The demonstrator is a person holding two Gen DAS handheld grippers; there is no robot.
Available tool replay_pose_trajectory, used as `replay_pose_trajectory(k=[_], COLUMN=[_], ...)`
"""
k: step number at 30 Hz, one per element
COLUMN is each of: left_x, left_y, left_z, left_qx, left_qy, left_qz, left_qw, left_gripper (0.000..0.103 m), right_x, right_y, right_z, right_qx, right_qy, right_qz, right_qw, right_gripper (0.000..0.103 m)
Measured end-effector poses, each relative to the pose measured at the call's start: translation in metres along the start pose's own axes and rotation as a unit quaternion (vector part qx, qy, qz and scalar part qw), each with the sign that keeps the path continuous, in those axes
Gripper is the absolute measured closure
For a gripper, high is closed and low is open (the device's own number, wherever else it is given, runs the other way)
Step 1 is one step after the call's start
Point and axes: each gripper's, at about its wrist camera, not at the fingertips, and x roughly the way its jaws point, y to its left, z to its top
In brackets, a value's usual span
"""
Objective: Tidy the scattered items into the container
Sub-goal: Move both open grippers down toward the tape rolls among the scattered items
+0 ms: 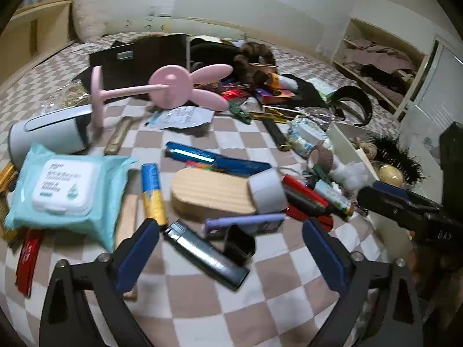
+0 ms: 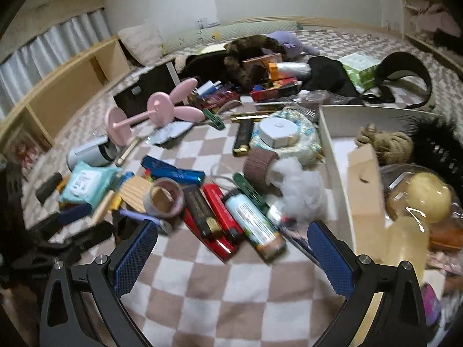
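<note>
The left gripper is seen with blue-padded jaws spread wide, nothing clamped. Between the jaws, untouched by the pads, a silver-and-black rectangular lighter lies on the brown-and-white checkered blanket, with a small black plastic cup just beside it at 1 o'clock. A lilac plastic razor is placed just past the cup. Further out at 12 o'clock a ridged oval wooden block is seen, touching a grey roll of tape. A blue-and-yellow cylindrical tube lies at 11 o'clock, by the left pad's tip. A teal pack of wet wipes is at 10 o'clock, a shiny blue long box at 12, and a pink rabbit-eared stand mirror lies tipped over far off at 12.

The right gripper is likewise held open and empty above the blanket. A pale green cylindrical can with a brown cap lies at 12 o'clock, between the jaw tips; red flat boxes are stacked just beside it at 11. A white fluffy tuft sits at 1 o'clock. The white open box container is at 2 o'clock, already holding a coil of jute rope, a yellow ball and a black feathery item.
</note>
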Motion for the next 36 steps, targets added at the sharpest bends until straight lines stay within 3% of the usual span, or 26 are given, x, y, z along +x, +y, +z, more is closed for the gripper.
replay_pose_trajectory(k=[7, 9, 12, 18, 22, 26, 30, 36], left_x=[0.017, 0.024, 0.031, 0.039, 0.042, 0.042, 0.042, 0.044], left_y=[-0.013, -0.016, -0.018, -0.020, -0.020, -0.020, -0.021, -0.033], left_z=[0.011, 0.013, 0.016, 0.020, 0.020, 0.020, 0.019, 0.017], left_qx=[0.011, 0.012, 0.013, 0.009, 0.011, 0.008, 0.008, 0.028], left_qy=[-0.002, 0.001, 0.004, 0.003, 0.005, 0.003, 0.001, 0.003], left_qz=[-0.026, -0.032, -0.036, -0.044, -0.046, -0.050, -0.052, -0.055], left_qw=[0.9996, 0.9994, 0.9993, 0.9990, 0.9989, 0.9987, 0.9986, 0.9981], left_gripper=[0.008, 0.015, 0.016, 0.017, 0.017, 0.018, 0.029, 0.029], right_x=[0.011, 0.014, 0.019, 0.029, 0.040, 0.047, 0.050, 0.058], right_y=[-0.007, -0.009, -0.010, -0.013, -0.016, -0.017, -0.022, -0.022], right_z=[0.018, 0.023, 0.029, 0.035, 0.041, 0.043, 0.043, 0.044], right_qx=[0.003, 0.001, -0.003, -0.016, -0.004, 0.000, 0.019, 0.027], right_qy=[-0.031, -0.034, -0.040, -0.042, -0.025, -0.021, -0.017, -0.004], right_qz=[0.032, 0.033, 0.035, 0.042, 0.068, 0.053, 0.046, 0.028], right_qw=[0.999, 0.999, 0.999, 0.998, 0.997, 0.998, 0.999, 0.999], right_gripper=[0.000, 0.000, 0.013, 0.014, 0.025, 0.025, 0.028, 0.033])
